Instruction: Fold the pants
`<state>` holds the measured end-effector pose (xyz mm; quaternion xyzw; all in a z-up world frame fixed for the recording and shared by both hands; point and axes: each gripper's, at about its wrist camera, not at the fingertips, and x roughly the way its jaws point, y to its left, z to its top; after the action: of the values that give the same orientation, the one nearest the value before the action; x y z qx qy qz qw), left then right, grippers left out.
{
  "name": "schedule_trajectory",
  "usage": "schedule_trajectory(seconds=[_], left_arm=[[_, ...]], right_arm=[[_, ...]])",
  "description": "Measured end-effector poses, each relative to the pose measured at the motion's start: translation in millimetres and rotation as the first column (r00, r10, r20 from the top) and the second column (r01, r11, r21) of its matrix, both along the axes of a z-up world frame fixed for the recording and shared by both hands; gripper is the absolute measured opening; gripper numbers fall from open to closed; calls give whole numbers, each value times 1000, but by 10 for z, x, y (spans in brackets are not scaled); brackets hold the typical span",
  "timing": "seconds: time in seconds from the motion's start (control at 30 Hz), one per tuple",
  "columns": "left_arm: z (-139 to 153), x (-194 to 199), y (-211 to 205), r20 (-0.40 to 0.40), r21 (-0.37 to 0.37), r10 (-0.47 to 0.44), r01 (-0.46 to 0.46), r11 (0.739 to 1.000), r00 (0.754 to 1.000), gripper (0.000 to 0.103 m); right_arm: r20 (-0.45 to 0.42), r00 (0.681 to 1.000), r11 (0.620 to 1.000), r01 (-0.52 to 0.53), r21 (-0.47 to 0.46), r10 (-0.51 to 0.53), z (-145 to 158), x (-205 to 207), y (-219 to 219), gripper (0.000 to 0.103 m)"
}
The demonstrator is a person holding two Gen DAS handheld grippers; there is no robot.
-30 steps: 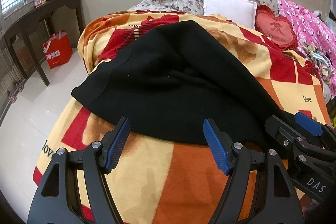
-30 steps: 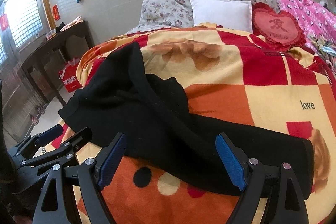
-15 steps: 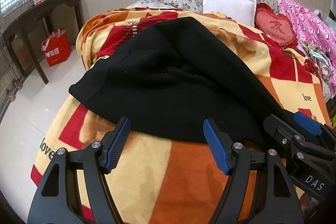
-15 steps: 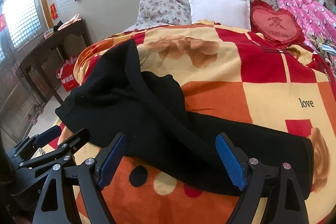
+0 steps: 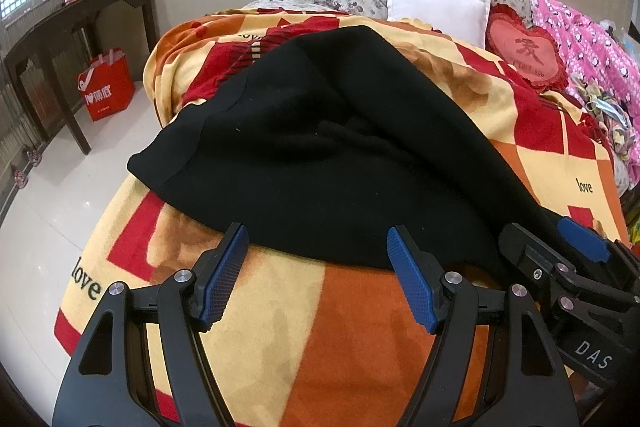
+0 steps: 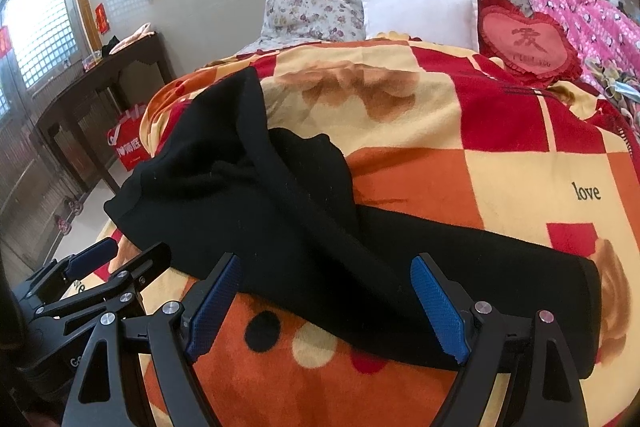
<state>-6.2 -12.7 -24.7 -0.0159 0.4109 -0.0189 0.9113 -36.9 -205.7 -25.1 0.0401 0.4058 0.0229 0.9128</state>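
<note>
Both sets of fingers spread wide, holding nothing: left gripper (image 5: 316,279) and right gripper (image 6: 326,307) hover just short of the near edge of the pants (image 5: 320,155). Next I'd pinch that hem edge at two spread points, catching both layers, then lift evenly. Pants are black, thick knit, rumpled, legs crossed in a heap on the bed's blanket (image 5: 344,339), one leg trailing right.
</note>
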Motion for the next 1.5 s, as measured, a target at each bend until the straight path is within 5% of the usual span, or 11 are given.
schedule_trajectory(seconds=[0.73, 0.93, 1.07, 1.27, 1.5], left_arm=[[-23, 45, 97, -38, -21, 17, -18, 1000, 999, 72], [-14, 67, 484, -49, -47, 83, -86, 995, 995, 72], [-89, 148, 833, -94, -98, 155, -164, 982, 983, 72], [-277, 405, 1209, -194, -155, 241, -272, 950, 951, 72], [-404, 659, 1335, -221, -173, 298, -338, 925, 929, 73]], right_arm=[[-11, 1000, 1000, -24, 1, 24, -20, -45, 92, 85], [44, 980, 978, -196, 77, 193, 25, -136, 248, 85], [7, 951, 942, -309, 130, 310, -126, -23, 411, 84], [-23, 933, 934, -358, 22, 358, -308, 173, 614, 84], [-64, 877, 841, -474, -261, 475, -520, 142, 739, 84]])
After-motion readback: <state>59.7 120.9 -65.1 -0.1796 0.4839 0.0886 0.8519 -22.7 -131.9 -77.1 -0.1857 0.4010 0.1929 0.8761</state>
